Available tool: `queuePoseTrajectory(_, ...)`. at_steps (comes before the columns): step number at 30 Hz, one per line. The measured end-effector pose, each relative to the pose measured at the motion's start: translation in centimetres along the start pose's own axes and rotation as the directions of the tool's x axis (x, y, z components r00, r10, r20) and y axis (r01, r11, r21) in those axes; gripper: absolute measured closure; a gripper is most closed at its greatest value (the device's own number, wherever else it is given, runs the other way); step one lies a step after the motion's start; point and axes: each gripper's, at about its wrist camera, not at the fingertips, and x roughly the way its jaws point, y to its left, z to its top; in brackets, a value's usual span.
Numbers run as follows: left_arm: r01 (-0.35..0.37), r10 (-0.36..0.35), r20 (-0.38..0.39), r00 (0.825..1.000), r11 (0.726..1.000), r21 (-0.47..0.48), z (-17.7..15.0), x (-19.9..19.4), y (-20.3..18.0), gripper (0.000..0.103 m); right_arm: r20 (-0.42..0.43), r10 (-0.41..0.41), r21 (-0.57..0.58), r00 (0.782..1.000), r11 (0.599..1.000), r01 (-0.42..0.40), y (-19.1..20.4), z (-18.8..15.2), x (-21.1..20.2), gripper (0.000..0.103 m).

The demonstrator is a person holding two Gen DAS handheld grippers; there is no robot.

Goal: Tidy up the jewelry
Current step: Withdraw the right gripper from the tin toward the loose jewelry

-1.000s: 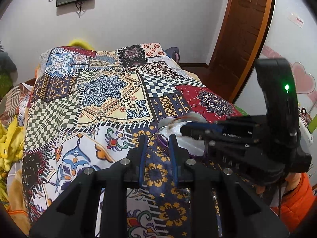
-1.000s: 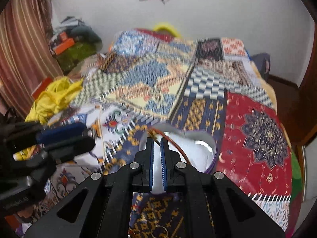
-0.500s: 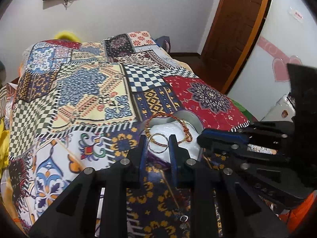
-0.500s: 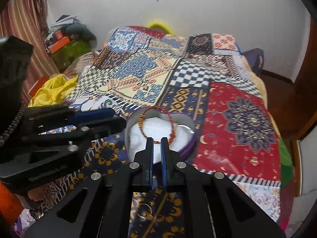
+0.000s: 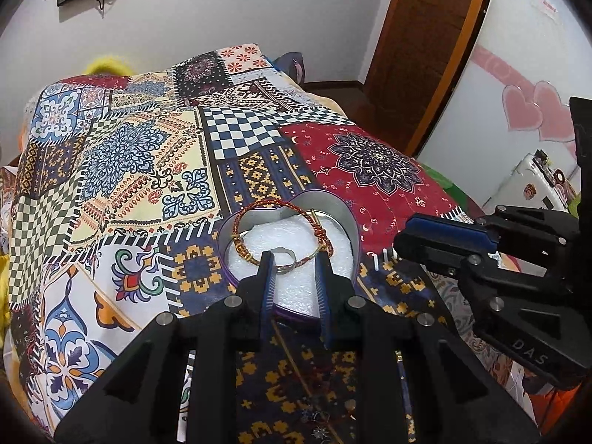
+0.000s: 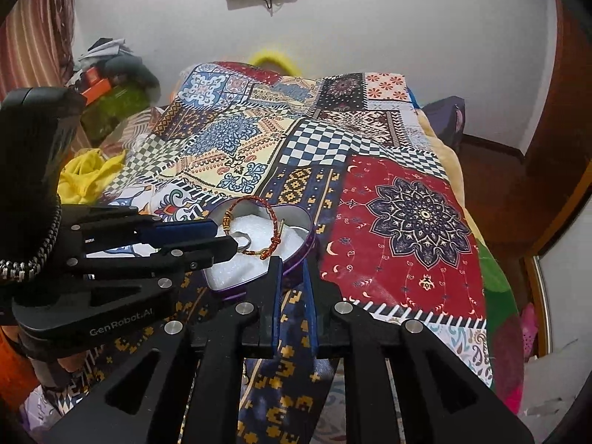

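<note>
While apparently unheld, silver ring [image 5: 284, 259] on foam, red-gold bracelet [image 5: 281, 229] beside.

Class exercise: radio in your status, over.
Left gripper open over heart-shaped tin, silver ring between its fingers. Right gripper open, empty. Red braided bracelet rests in tin. Nothing blocking.

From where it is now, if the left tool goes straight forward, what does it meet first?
Most likely the silver ring, which sits between the tips of the left tool, over the white foam inside the heart-shaped tin. Whether it already touches is unclear.
</note>
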Motion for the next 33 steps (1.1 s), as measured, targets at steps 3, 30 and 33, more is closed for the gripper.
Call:
queuePoseTrajectory(3,-0.008,0.008,0.011,1.000,1.000,0.007,-0.1,-1.0,-0.3,0.082,0.014,0.001,0.004,1.000,1.000,-0.001,0.1,-0.2,-0.6,0.079)
queuePoseTrajectory(30,-0.059,0.059,-0.007,0.998,0.998,0.024,-6.8,-7.2,-0.6,0.066,0.026,0.017,-0.010,1.000,1.000,-0.017,2.9,-4.5,-4.8,0.068)
queuePoseTrajectory(33,-0.042,0.042,-0.032,0.999,0.999,0.014,-7.8,-6.6,-0.7,0.066,-0.005,0.025,-0.001,1.000,1.000,-0.025,3.0,-5.6,-4.2,0.068)
